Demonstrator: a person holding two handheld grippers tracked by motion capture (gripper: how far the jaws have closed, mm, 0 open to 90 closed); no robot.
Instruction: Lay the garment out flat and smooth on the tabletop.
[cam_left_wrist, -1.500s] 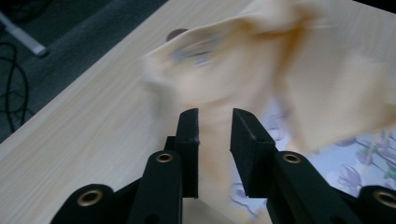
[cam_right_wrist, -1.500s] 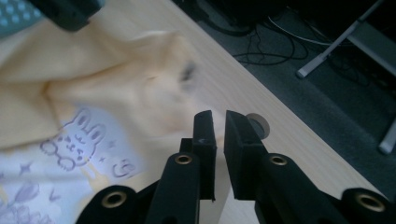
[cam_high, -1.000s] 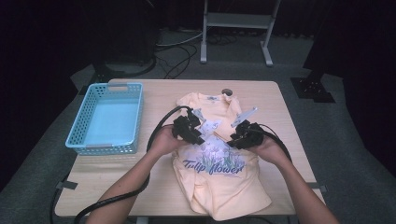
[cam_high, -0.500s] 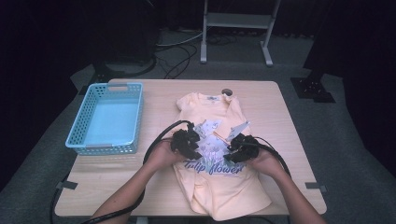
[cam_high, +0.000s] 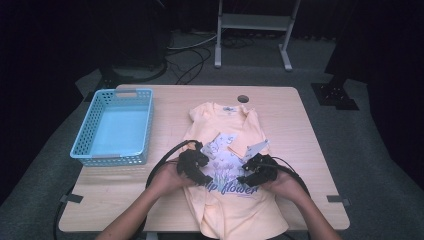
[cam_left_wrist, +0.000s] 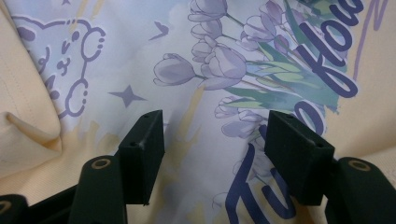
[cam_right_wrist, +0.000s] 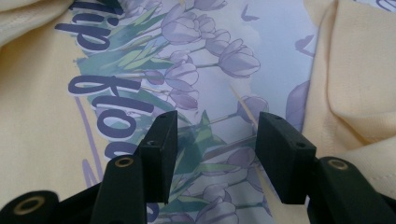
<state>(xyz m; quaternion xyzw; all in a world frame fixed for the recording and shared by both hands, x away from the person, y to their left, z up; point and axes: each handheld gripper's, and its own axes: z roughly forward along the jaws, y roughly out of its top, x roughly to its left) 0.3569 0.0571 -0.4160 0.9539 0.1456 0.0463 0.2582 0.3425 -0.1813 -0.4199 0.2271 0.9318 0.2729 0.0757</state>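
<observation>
A peach T-shirt (cam_high: 235, 212) with a tulip print lies flat on the wooden table (cam_high: 305, 150), collar at the far side and both sleeves folded in over its chest. My left gripper (cam_high: 202, 175) hovers over the left side of the print, my right gripper (cam_high: 247, 177) over its right side. In the left gripper view the left gripper (cam_left_wrist: 215, 126) stands open above the printed T-shirt (cam_left_wrist: 205, 70). In the right gripper view the right gripper (cam_right_wrist: 215, 123) is likewise open above the T-shirt (cam_right_wrist: 42, 130). Both pairs of jaws have just been opening, with nothing pinched between them.
An empty blue plastic basket (cam_high: 82, 150) stands on the table's left side. A round cable hole (cam_high: 243, 98) sits near the far edge. Each gripper's black cable (cam_high: 162, 162) trails back toward the near edge. Beyond the table, a metal stand (cam_high: 252, 22) is on the floor.
Both hands have moved toward the near edge, from the folded sleeves down to the printed lettering. The folded sleeves stay lying on the chest.
</observation>
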